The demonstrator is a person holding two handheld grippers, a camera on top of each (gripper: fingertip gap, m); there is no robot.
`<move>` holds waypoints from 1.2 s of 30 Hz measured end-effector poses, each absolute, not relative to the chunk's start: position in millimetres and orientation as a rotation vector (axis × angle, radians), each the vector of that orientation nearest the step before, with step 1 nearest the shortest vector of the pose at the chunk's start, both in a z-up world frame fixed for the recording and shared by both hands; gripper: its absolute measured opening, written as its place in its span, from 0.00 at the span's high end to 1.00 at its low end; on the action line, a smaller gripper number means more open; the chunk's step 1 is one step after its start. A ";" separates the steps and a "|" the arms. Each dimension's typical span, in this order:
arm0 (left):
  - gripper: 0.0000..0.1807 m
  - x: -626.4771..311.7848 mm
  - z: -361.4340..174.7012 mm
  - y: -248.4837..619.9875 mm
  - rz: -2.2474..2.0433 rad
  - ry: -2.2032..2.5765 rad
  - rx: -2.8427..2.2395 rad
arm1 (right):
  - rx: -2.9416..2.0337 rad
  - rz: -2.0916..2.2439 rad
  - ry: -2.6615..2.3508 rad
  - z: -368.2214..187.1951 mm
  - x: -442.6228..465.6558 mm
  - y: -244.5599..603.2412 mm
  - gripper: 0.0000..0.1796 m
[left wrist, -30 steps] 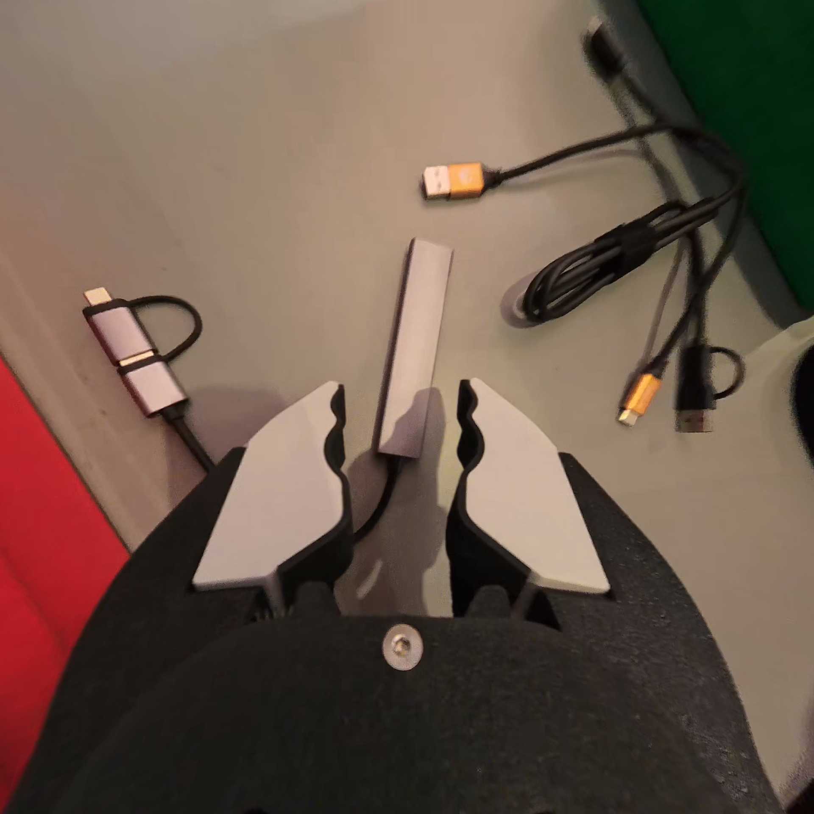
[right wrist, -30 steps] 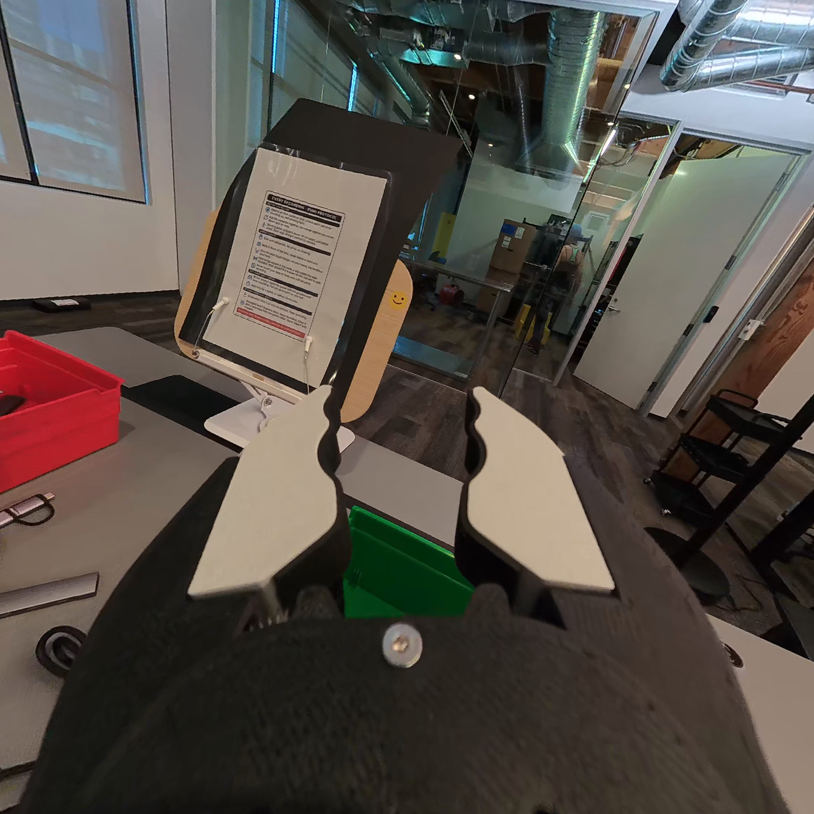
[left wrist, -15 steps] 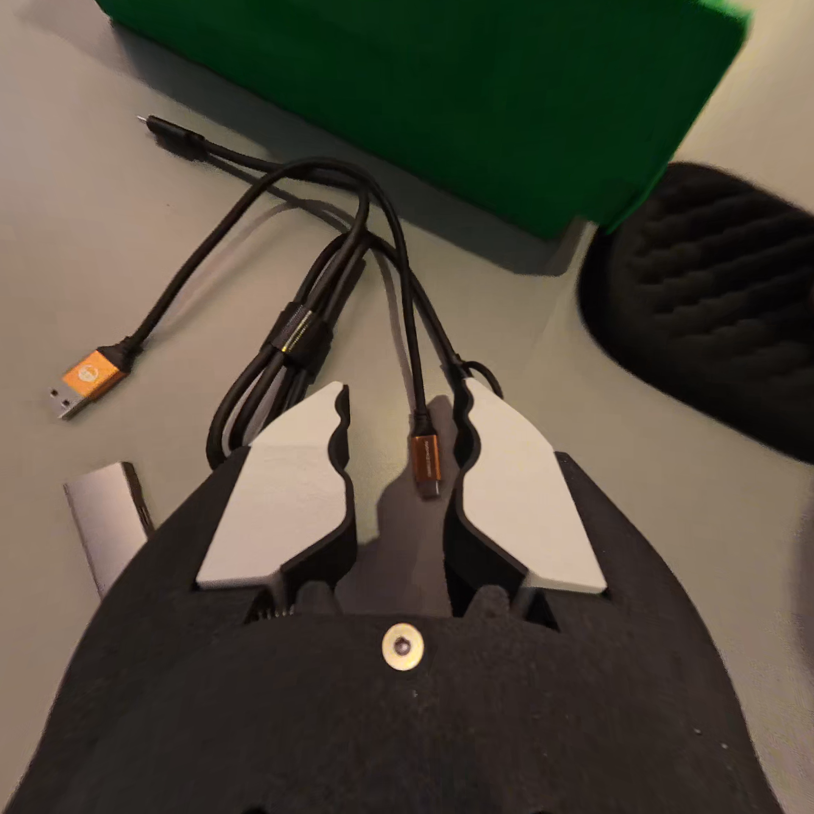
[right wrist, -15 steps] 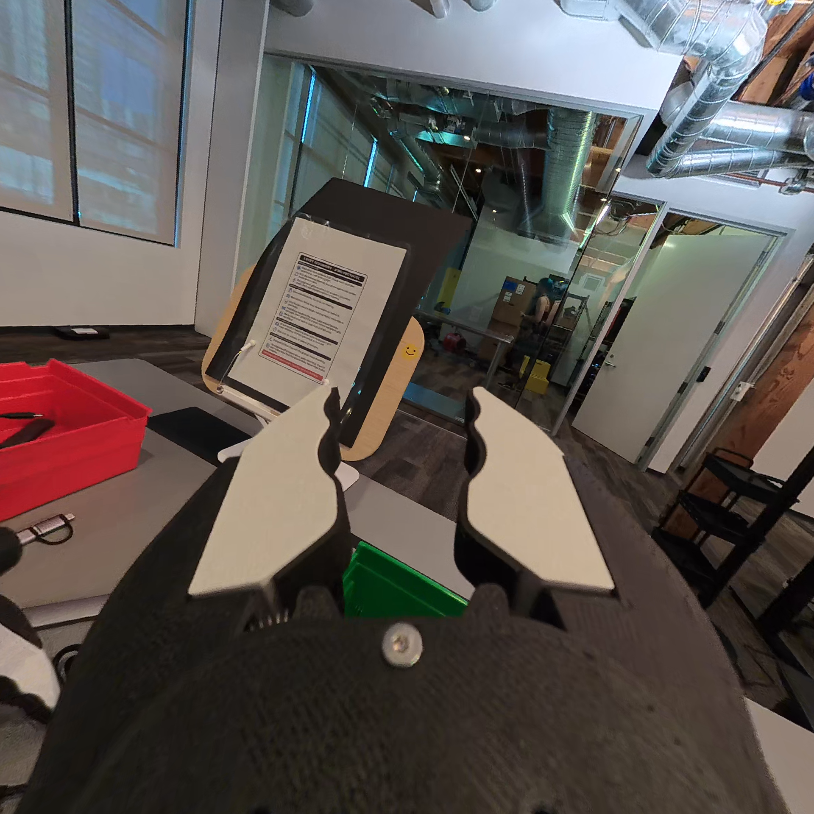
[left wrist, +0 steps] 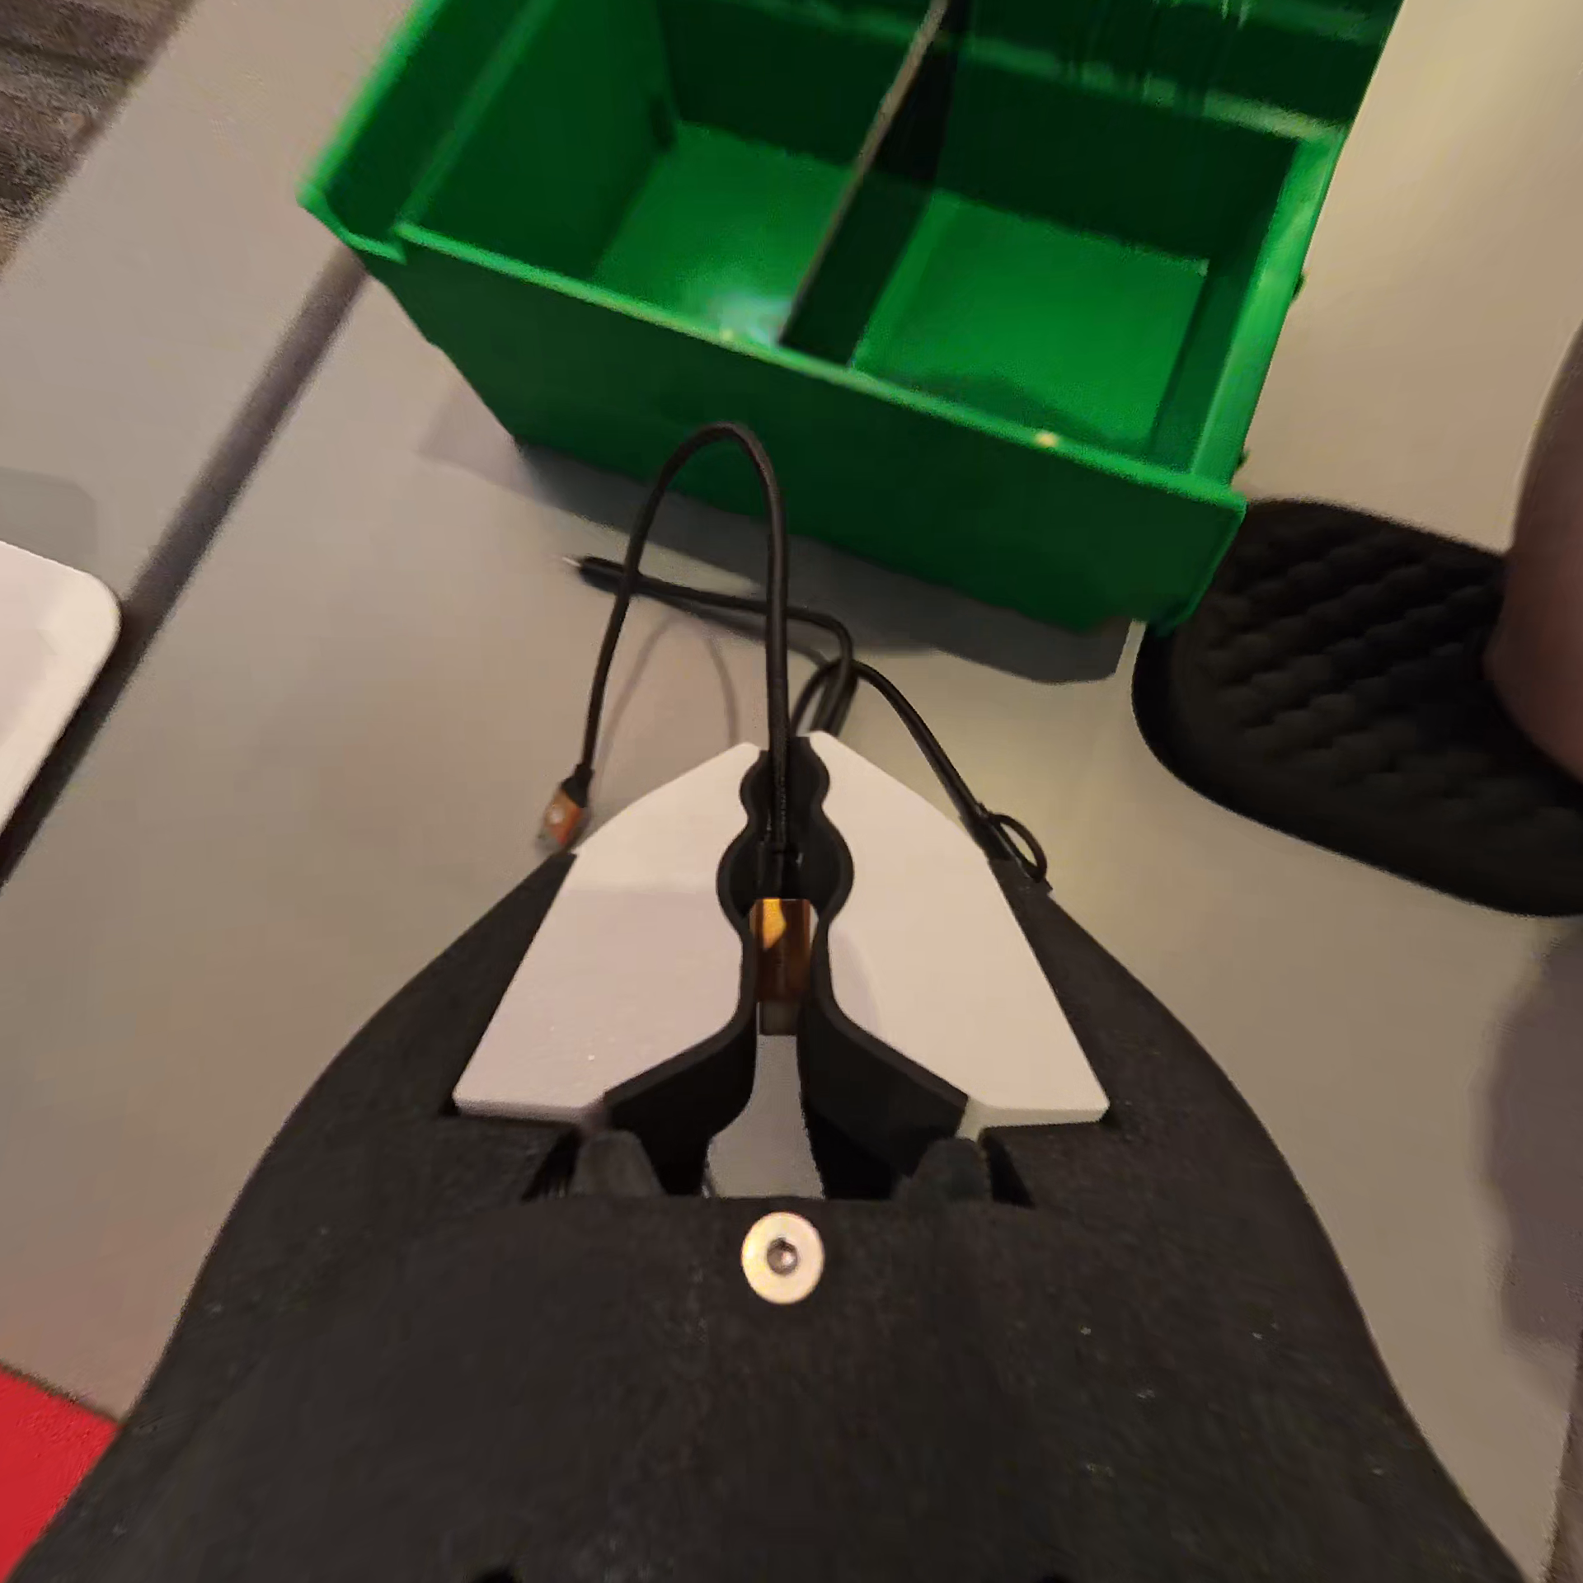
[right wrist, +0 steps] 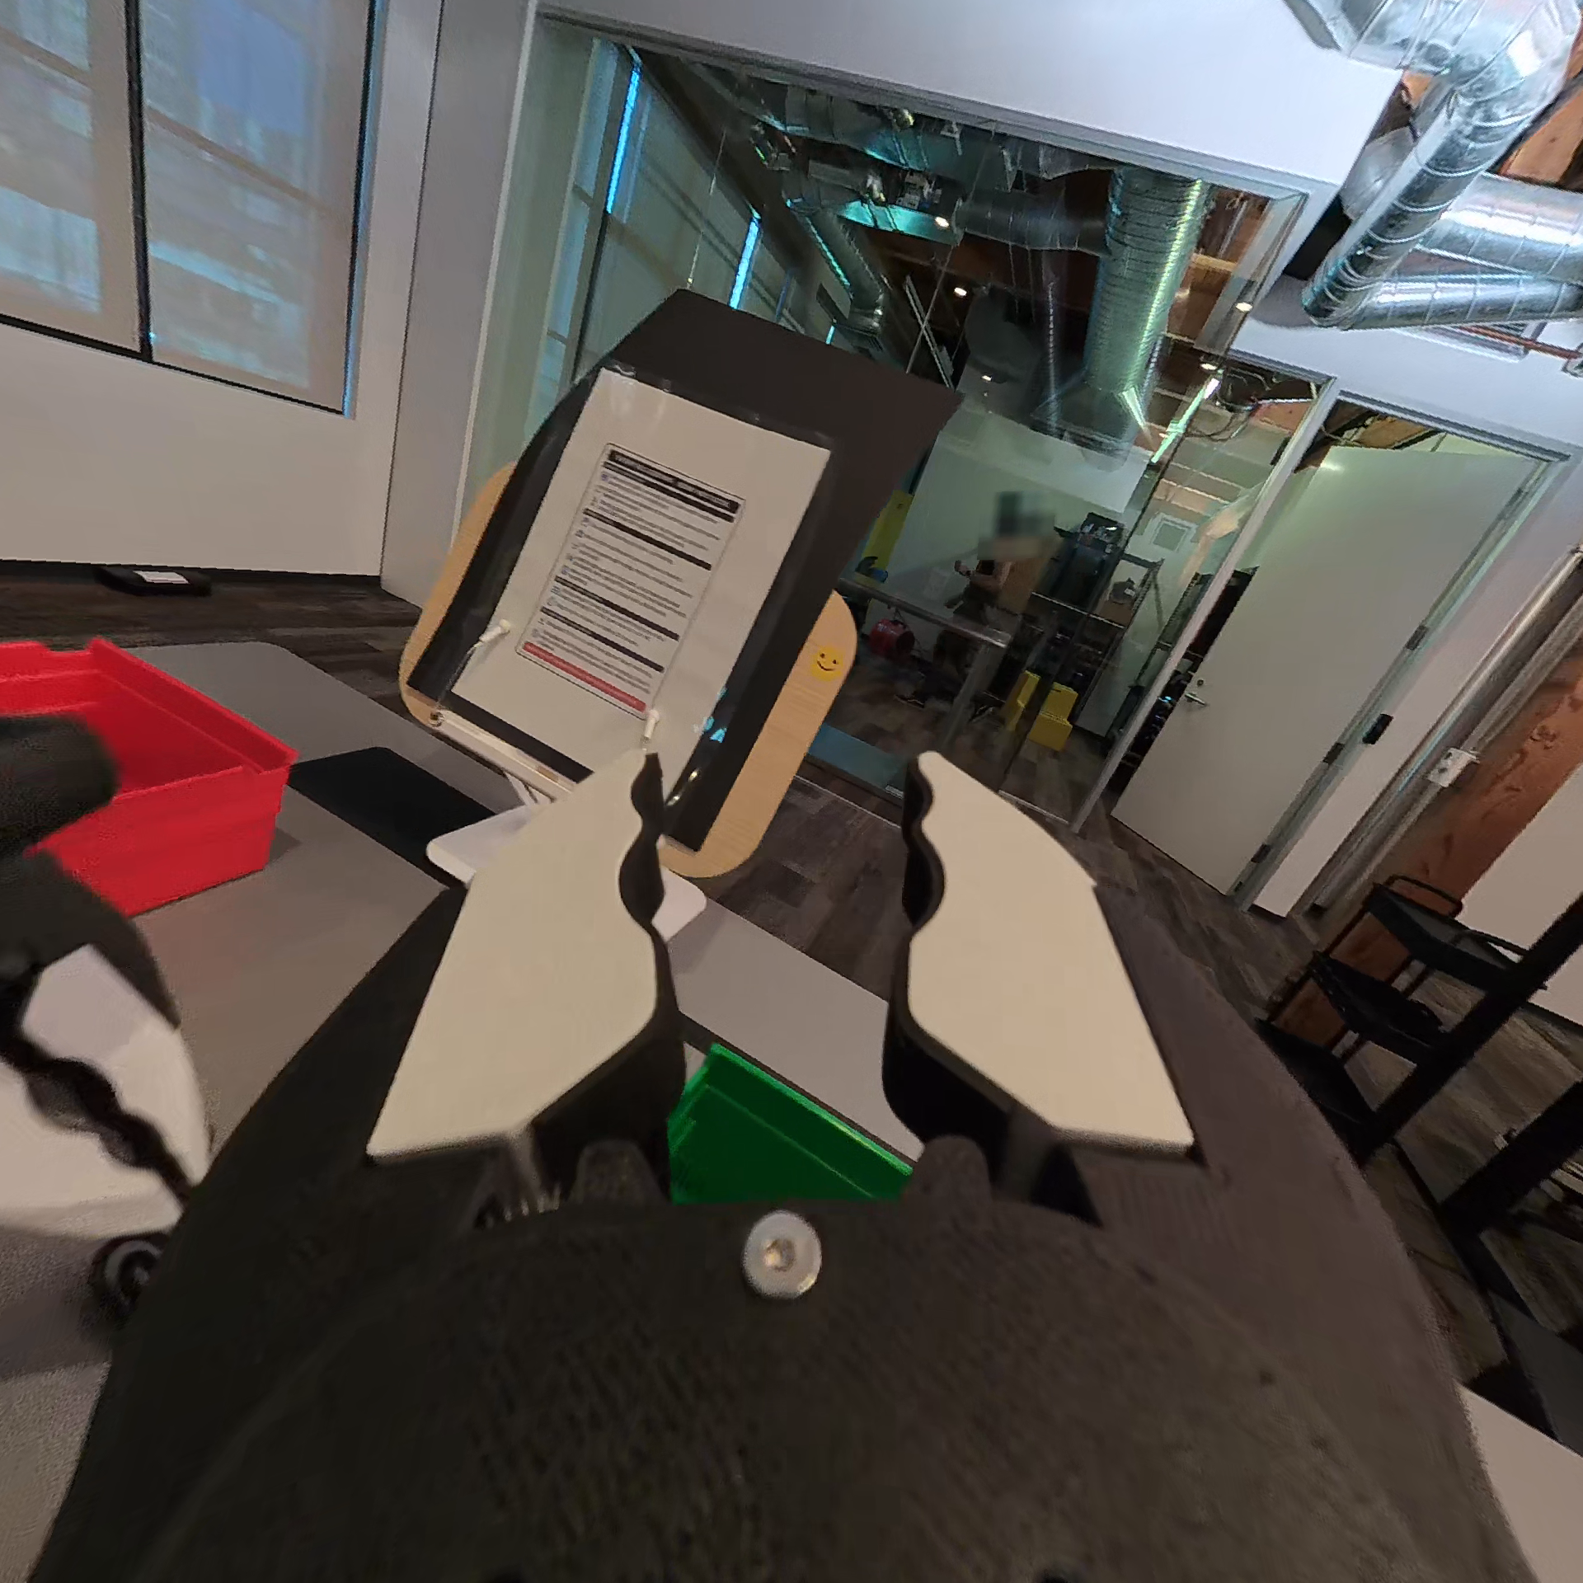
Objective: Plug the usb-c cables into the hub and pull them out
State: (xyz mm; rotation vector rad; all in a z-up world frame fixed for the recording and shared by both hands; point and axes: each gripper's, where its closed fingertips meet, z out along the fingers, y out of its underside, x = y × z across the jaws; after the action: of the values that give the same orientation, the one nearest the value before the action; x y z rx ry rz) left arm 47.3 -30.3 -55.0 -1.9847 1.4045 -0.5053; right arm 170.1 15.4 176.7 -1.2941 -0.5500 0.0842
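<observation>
My left gripper (left wrist: 781,754) is shut on an orange usb-c plug (left wrist: 778,959), held deep between the fingers with its metal tip pointing back at the camera. Its black braided cable (left wrist: 775,600) arches up and forward from the fingertips. Another orange plug (left wrist: 561,809) of the same multi-head cable hangs just left of the fingers. The other black leads (left wrist: 822,668) lie on the grey table (left wrist: 343,771). The hub is not in view. My right gripper (right wrist: 781,771) is open and empty, raised and pointing out over the room. The left gripper shows blurred at the left edge of the right wrist view (right wrist: 86,1071).
A green divided bin (left wrist: 857,411) stands just beyond the cable; it also shows in the right wrist view (right wrist: 771,1131). A black padded mat (left wrist: 1336,702) lies to the right. A red tray (right wrist: 171,771) and a document stand (right wrist: 668,582) sit farther on the table.
My left gripper closed on the orange usb-c plug and lifted it off the table, and its view tilted up toward the green bin. The right gripper stayed open, shifting only slightly.
</observation>
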 end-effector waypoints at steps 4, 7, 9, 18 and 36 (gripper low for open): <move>0.98 35.0 -4.0 -3.4 -0.653 1.288 -1.970 | -1.257 0.294 -0.659 172.8 126.5 11.3 0.70; 0.98 15.9 29.4 9.7 -0.770 1.165 -1.891 | -1.206 0.786 -0.857 163.6 69.3 -19.2 0.76; 0.98 1.8 48.9 10.0 -0.874 1.099 -1.816 | -1.242 1.089 -0.984 148.3 42.4 -38.0 0.77; 0.98 -35.4 105.7 -16.9 -1.009 1.109 -1.609 | -1.433 1.320 -0.955 100.3 -38.7 -8.8 0.81; 0.72 -69.1 120.9 3.2 -1.572 0.734 -1.628 | -1.069 1.359 -0.816 155.9 -6.7 -15.1 0.98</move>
State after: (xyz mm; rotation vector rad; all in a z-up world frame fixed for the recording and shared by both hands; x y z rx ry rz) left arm -69.1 3.2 120.9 -1.6278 0.7344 -1.5716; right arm -6.7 -15.1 155.9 -1.0688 -0.8163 1.3592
